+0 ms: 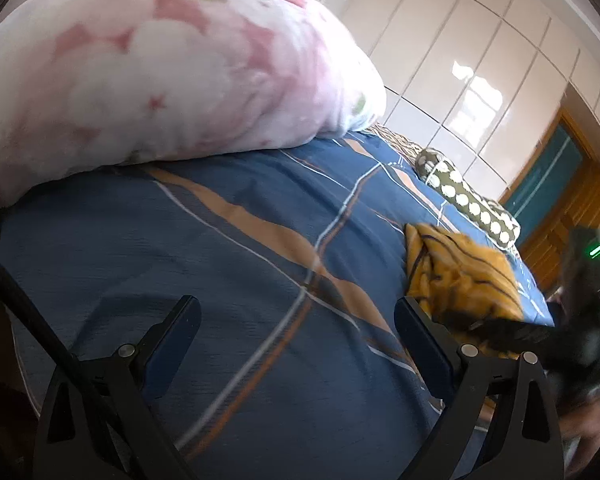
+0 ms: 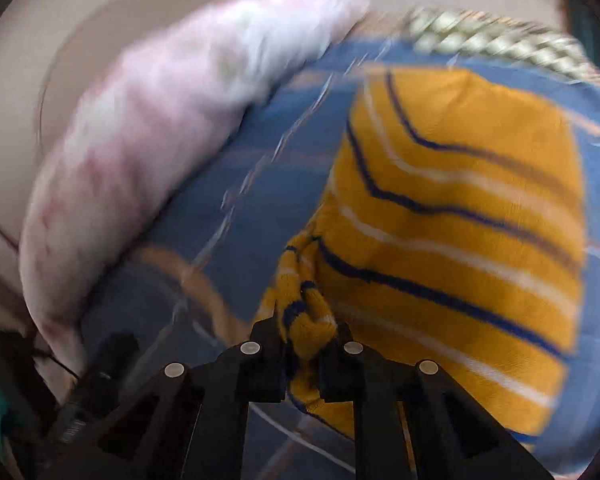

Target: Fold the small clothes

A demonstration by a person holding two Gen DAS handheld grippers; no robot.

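Pinching a bunched corner of the mustard-yellow knitted garment with navy and white stripes (image 2: pixel 460 216), right tongs (image 2: pixel 306 344) clenched; left tongs (image 1: pixel 296 320) released, empty. Garment on blue patterned bed (image 1: pixel 180 240), far right. Best: lifting smoothly, aligning edges.

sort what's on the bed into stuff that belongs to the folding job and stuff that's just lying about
Part of the job:
- yellow striped knit garment
- right hand-held gripper, shut on a bunched corner of it
- left hand-held gripper, open and holding nothing
- blue patterned bedsheet, the surface under the garment

Just lying about:
- pink floral duvet
- polka-dot pillow
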